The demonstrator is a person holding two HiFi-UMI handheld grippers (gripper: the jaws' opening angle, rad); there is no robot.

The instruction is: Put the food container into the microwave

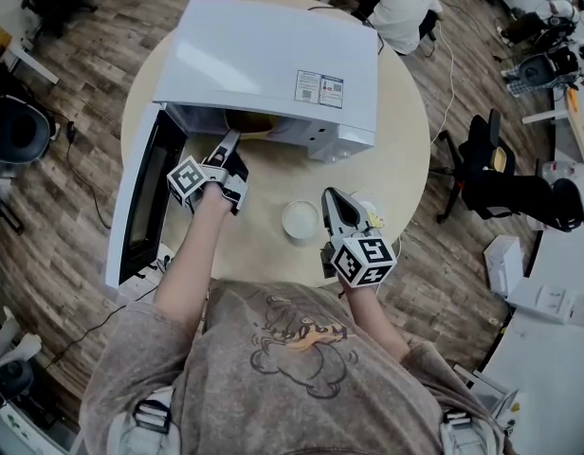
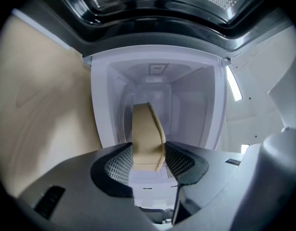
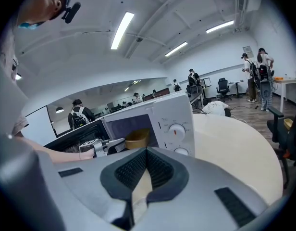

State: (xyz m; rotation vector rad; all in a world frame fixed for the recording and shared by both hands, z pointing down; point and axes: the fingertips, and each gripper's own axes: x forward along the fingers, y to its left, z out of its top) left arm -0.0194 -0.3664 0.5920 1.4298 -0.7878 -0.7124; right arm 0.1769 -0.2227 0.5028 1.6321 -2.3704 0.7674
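Note:
The white microwave (image 1: 273, 55) stands on the round table (image 1: 406, 150) with its door (image 1: 145, 192) swung open to the left. My left gripper (image 1: 230, 138) reaches level into the opening. It is shut on the rim of a tan food container (image 1: 249, 121), which hangs just inside the cavity. In the left gripper view the container (image 2: 147, 129) sits between both pads of the left gripper (image 2: 149, 146), with the white cavity wall (image 2: 196, 105) behind it. My right gripper (image 1: 330, 195) hovers over the table in front of the microwave, shut and empty. The right gripper view shows the container (image 3: 137, 138) in the opening.
A round white lid or bowl (image 1: 301, 220) lies on the table just left of the right gripper. A small white and yellow object (image 1: 370, 209) sits at the right gripper's other side. Office chairs (image 1: 501, 173) and a crouching person (image 1: 396, 3) are beyond the table.

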